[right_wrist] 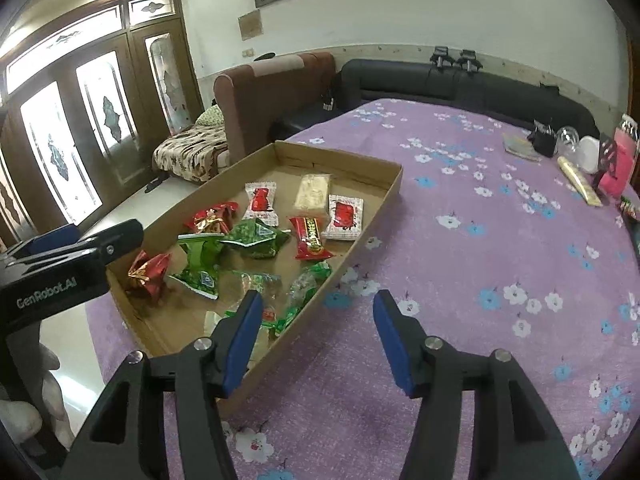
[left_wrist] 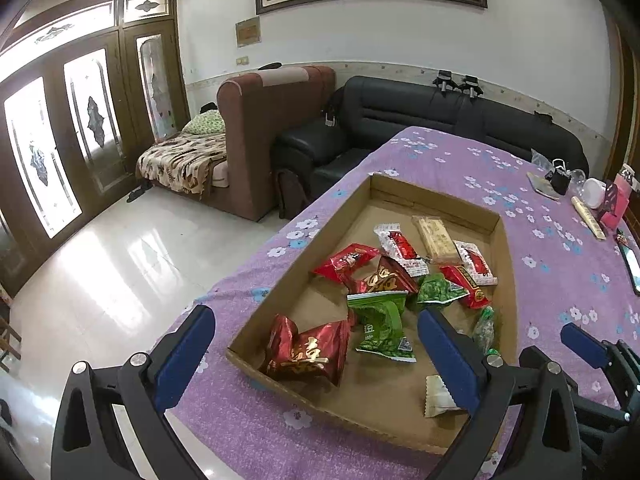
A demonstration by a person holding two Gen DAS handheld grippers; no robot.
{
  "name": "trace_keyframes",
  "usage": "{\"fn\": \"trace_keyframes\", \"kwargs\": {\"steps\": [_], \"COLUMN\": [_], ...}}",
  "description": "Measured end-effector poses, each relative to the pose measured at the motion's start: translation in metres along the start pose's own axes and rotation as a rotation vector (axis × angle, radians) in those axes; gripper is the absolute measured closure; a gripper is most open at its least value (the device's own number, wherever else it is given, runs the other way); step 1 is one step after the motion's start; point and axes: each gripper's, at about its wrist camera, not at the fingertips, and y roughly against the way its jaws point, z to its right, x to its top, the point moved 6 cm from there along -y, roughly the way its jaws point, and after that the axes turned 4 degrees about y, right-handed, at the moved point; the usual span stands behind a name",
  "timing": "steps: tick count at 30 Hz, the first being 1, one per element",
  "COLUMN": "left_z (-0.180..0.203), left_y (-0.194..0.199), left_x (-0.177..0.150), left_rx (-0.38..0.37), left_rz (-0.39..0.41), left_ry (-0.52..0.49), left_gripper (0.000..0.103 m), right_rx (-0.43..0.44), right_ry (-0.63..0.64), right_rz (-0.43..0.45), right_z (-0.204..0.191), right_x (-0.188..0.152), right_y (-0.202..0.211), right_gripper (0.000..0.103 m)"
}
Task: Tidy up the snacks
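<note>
A shallow cardboard tray [left_wrist: 436,196] lies on the purple flowered tablecloth [left_wrist: 532,236] and holds several snack packets: red ones [left_wrist: 308,354], green ones [left_wrist: 382,330], white-and-red ones [left_wrist: 400,246] and a beige bar [left_wrist: 436,238]. My left gripper [left_wrist: 316,354] is open and empty, its fingers straddling the tray's near left corner above a dark red packet. My right gripper [right_wrist: 318,332] is open and empty, over the tray's right wall [right_wrist: 360,240] and the cloth [right_wrist: 480,260]. The same snacks show in the right wrist view [right_wrist: 256,236].
At the table's far right stand small items: a white jar [left_wrist: 596,194], a pink object [left_wrist: 618,204], a black clip [left_wrist: 560,180], a long beige stick [left_wrist: 588,216]. A black sofa [left_wrist: 400,120] and a brown chair [left_wrist: 260,128] stand behind the table. Tiled floor lies left.
</note>
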Motion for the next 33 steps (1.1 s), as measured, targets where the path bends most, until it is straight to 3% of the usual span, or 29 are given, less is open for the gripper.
{"fn": "trace_keyframes", "kwargs": {"steps": [11, 33], "left_z": [0.004, 0.026], "left_y": [0.002, 0.026], "left_x": [-0.001, -0.003], "left_rx": [0.017, 0.009], "left_rz": [-0.001, 0.049], "left_ry": [-0.012, -0.05], "left_gripper": [0.001, 0.001], "right_rx": [-0.009, -0.02], "right_ry": [0.056, 0.035], "right_rz": [0.03, 0.059], "right_z": [-0.013, -0.004], "right_x": [0.0, -0.001], "right_y": [0.007, 0.024], "right_gripper": [0.039, 0.034]}}
